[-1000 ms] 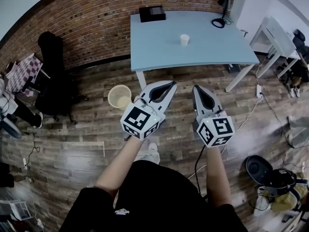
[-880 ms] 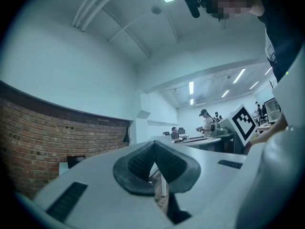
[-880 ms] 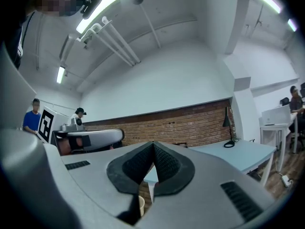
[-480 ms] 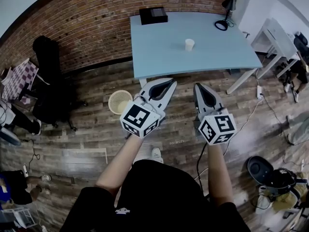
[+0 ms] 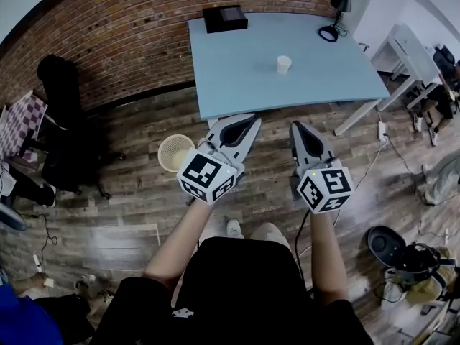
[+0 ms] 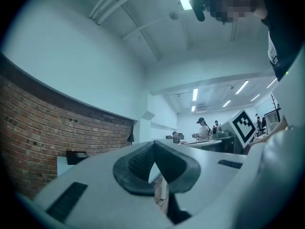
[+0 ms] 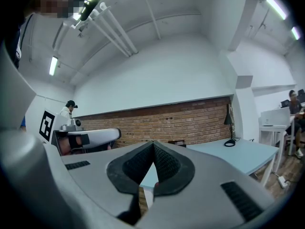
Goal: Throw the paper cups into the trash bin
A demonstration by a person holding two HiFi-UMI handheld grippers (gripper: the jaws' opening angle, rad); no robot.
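One paper cup is standing upright on the blue table, well apart from the left gripper and right gripper, both hovering with jaws closed and empty. Advised: open wide, squeeze lightly. The trash bin is sitting on the floor, left.

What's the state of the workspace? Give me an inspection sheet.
Surface: blue table, holding three things.
Job's things: one cup upright on the table; bin on the floor near the table's front left corner.
Clutter: black box at the table's back edge; lamp at its back right.
Grippers: left gripper and right gripper both shut, empty, over the floor short of the table.
Cables: white cable on the floor, right of the table.
Surroundings: brick wall, wood floor, white desk at right.
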